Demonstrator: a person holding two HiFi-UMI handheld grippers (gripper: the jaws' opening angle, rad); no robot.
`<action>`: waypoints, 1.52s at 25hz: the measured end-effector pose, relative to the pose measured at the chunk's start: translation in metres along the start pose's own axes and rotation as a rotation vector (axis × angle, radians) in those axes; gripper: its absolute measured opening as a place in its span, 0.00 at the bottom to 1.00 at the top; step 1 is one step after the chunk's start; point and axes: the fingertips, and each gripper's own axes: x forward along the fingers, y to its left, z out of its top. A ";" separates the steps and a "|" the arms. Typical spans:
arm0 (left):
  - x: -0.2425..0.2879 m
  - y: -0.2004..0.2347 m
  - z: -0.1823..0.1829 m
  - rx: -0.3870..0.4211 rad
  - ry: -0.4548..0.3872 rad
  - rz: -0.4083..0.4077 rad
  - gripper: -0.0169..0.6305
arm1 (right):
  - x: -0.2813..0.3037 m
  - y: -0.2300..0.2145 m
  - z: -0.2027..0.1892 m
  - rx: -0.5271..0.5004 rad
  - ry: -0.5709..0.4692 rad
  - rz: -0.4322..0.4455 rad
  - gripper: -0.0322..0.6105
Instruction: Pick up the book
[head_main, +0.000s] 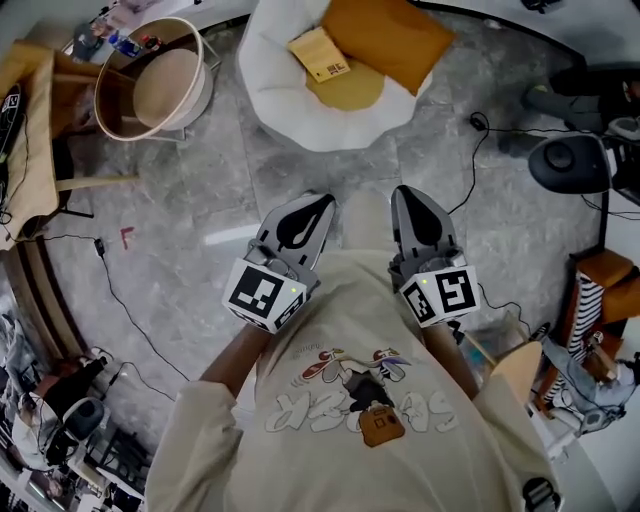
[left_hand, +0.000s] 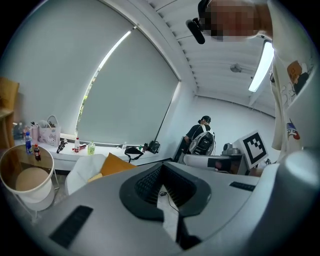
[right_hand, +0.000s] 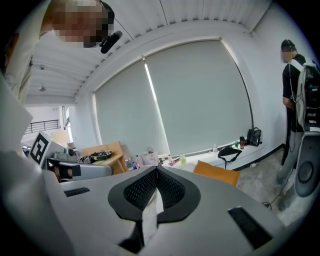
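The book (head_main: 320, 54), tan with a barcode label, lies on a white beanbag seat (head_main: 285, 100) at the top of the head view, next to an orange cushion (head_main: 385, 35). Both grippers are held side by side in front of the person's chest, well short of the seat and pointing toward it. My left gripper (head_main: 324, 201) is shut with nothing between its jaws, and my right gripper (head_main: 402, 190) is shut and empty too. In the left gripper view the seat (left_hand: 80, 172) and cushion (left_hand: 116, 164) show beyond the closed jaws (left_hand: 162, 167). The right gripper view shows the cushion (right_hand: 217, 172) past its closed jaws (right_hand: 156, 170).
A round wooden tub (head_main: 150, 80) stands left of the seat, beside a wooden table (head_main: 40, 130). Cables (head_main: 125, 305) trail over the grey floor. A black device (head_main: 570, 165) and clutter sit at the right. Another person (left_hand: 201, 135) stands by the far wall.
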 end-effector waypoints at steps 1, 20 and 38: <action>0.004 0.003 0.001 -0.011 0.001 0.003 0.02 | 0.005 -0.005 0.005 -0.008 -0.005 -0.003 0.09; 0.218 0.056 0.063 -0.010 0.055 0.136 0.02 | 0.144 -0.164 0.080 -0.065 0.053 0.236 0.09; 0.288 0.136 0.037 -0.074 0.104 0.224 0.02 | 0.247 -0.213 0.061 -0.111 0.157 0.353 0.09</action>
